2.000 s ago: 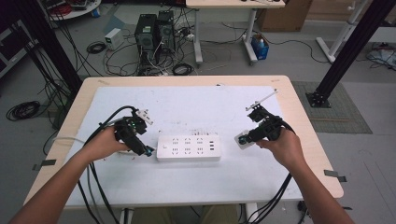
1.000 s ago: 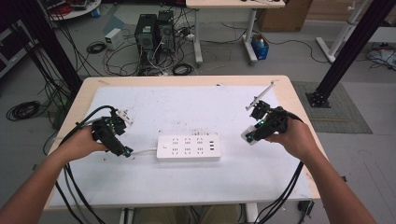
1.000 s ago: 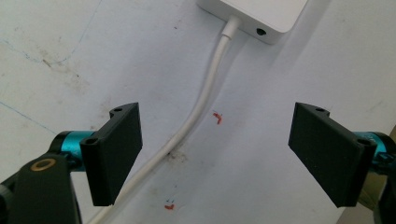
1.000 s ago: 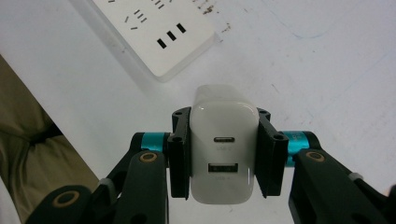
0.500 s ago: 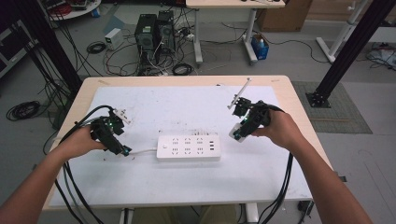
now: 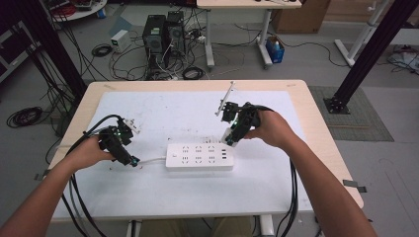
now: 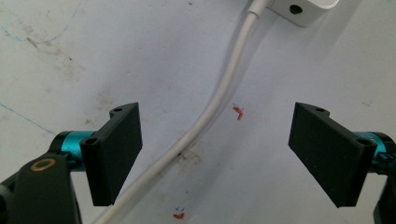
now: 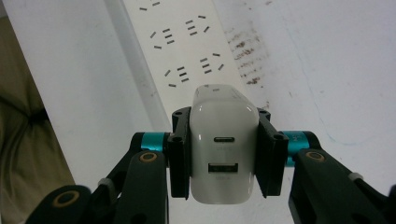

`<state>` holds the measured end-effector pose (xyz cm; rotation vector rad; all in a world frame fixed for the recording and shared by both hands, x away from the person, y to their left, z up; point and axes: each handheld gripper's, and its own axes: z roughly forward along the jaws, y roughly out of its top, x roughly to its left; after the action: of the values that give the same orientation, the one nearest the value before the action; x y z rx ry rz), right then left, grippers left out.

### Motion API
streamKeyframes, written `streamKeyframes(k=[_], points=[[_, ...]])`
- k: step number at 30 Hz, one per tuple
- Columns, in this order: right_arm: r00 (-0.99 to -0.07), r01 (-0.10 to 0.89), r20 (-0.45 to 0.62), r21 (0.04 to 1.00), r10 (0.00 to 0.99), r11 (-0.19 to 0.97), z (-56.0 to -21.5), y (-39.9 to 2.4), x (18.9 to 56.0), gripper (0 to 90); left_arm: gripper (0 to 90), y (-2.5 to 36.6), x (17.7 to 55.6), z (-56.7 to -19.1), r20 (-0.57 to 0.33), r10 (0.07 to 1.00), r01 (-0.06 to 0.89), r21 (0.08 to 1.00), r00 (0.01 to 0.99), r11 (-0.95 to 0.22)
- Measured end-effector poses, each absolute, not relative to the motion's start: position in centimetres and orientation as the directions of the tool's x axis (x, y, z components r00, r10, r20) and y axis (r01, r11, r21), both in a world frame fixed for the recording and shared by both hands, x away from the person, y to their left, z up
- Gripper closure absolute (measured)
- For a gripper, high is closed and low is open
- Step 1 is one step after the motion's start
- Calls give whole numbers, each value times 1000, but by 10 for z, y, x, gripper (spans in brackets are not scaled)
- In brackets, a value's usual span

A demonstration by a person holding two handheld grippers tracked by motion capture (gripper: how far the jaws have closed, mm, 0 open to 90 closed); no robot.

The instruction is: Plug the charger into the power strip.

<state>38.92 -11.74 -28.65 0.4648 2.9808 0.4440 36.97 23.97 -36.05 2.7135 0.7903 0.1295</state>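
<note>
On the stained white table [image 6: 163,197], with computers [image 6: 160,32] on the floor behind, the left gripper [image 6: 129,160] gapes over a cord [image 7: 219,100] while the right gripper [image 6: 229,141] clamps a charger [image 8: 224,149] above the power strip [image 6: 199,157].

No text, brand, number or sign is showing clearly enough to read. The white charger [image 8: 223,154] is carrying faint grey marks under its two ports, too blurred to make out, and the power strip [image 8: 180,51] is showing socket slots without lettering.
</note>
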Motion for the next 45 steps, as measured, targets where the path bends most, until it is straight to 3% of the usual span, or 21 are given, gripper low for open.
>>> streamKeyframes(k=[29, 40, 45], points=[[-995, 36, -84, 123, 46, 992, -346, -45, 409, 626, 176, 241, 371, -377, -37, 508, 490, 336, 860, -805], [-995, -7, -99, 3, -7, 1000, -355, -32, 409, 629, 176, 239, 370, -382, -51, 511, 496, 339, 858, -799], [-997, 16, -73, 0, 16, 1000, -355, -32, 413, 629, 176, 237, 371, -384, -59, 512, 500, 335, 857, -798]])
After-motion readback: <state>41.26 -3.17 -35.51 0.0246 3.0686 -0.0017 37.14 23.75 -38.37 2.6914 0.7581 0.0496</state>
